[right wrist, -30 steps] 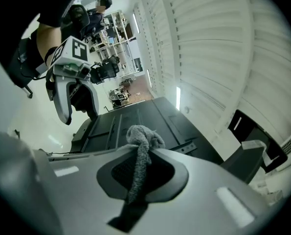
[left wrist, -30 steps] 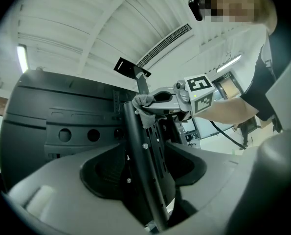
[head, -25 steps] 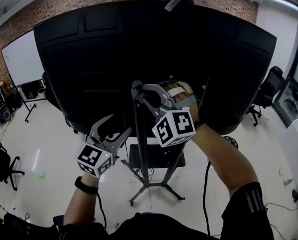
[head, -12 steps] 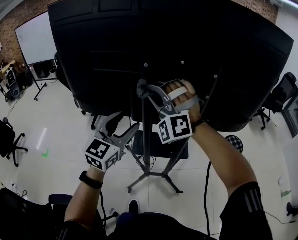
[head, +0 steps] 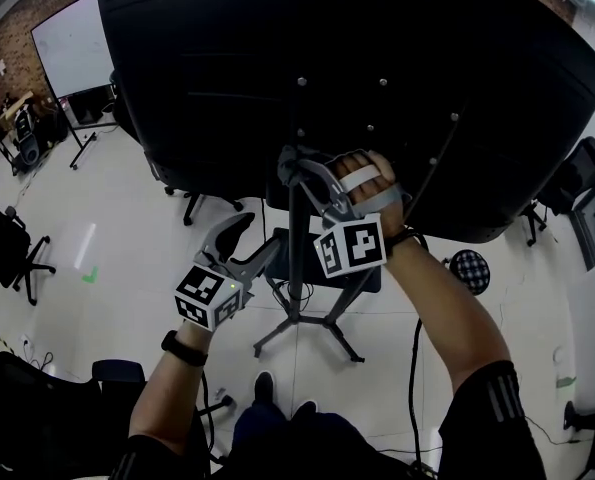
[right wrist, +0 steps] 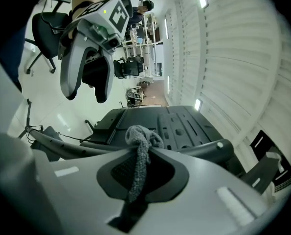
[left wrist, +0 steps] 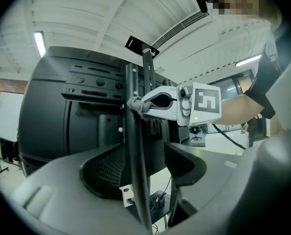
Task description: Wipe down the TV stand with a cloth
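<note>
While tight on cloth (right wrist: 138,153), right gripper (head: 289,160).

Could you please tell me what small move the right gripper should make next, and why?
Probably slide the right gripper down the stand's pole. Its jaws are shut on the grey cloth, which sits against the pole high up, and most of the pole's length lies below that spot.

Working in an open office or lab hall. Showing a wheeled whiteboard (head: 72,53) standing by a brick wall (head: 17,30), swivel chairs (head: 7,248) sitting on a glossy pale floor (head: 127,218), and strip lights (left wrist: 39,43) glowing on a ribbed ceiling (left wrist: 86,13).
</note>
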The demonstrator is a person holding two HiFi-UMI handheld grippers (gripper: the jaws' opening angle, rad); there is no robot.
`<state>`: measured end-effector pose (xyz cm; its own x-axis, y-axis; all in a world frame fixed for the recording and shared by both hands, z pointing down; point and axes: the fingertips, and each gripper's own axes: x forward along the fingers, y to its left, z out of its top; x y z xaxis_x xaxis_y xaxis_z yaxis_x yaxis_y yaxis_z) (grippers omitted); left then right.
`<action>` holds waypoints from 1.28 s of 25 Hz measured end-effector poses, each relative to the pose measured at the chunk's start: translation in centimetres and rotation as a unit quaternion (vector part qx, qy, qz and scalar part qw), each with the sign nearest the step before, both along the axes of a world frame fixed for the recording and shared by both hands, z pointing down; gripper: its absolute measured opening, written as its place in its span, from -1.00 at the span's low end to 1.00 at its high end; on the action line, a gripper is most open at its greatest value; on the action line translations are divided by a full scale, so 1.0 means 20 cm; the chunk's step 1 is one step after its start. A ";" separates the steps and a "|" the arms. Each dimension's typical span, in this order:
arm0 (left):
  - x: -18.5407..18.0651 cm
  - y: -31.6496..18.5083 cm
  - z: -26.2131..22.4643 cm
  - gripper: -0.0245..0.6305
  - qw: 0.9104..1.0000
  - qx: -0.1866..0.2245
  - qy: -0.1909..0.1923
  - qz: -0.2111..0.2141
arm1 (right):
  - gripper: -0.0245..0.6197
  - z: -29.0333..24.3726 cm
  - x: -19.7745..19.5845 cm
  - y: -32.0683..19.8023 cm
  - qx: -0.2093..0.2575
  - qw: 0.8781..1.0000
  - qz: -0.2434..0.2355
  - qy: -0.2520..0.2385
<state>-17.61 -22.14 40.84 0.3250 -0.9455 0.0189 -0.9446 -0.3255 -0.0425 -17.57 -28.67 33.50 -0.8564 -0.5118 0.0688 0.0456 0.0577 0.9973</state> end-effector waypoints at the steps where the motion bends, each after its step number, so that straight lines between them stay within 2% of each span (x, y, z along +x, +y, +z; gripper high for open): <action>1: 0.01 0.00 0.03 -0.08 1.000 -0.004 0.000 0.001 | -0.86 0.04 0.00 0.00 -0.007 1.000 0.000 0.003; 5: 0.03 0.02 0.11 -0.08 1.000 -0.015 0.001 0.005 | -0.86 0.18 0.00 0.00 -0.044 0.999 0.001 0.013; 9: 0.02 0.02 0.19 -0.08 1.000 -0.023 0.005 0.010 | -0.86 0.26 -0.01 0.00 -0.092 0.996 0.000 0.001; 19: -0.07 -0.09 0.46 -0.08 0.997 -0.056 0.021 0.051 | -0.86 0.62 -0.07 -0.01 -0.125 0.991 0.018 0.036; 26: -0.06 -0.13 0.79 -0.08 0.991 -0.095 0.034 0.083 | -0.86 1.05 -0.03 -0.01 -0.160 0.984 0.043 0.070; 32: -0.05 -0.18 1.06 -0.07 0.987 -0.120 0.025 0.103 | -0.86 1.33 -0.04 -0.02 -0.182 0.979 0.047 0.076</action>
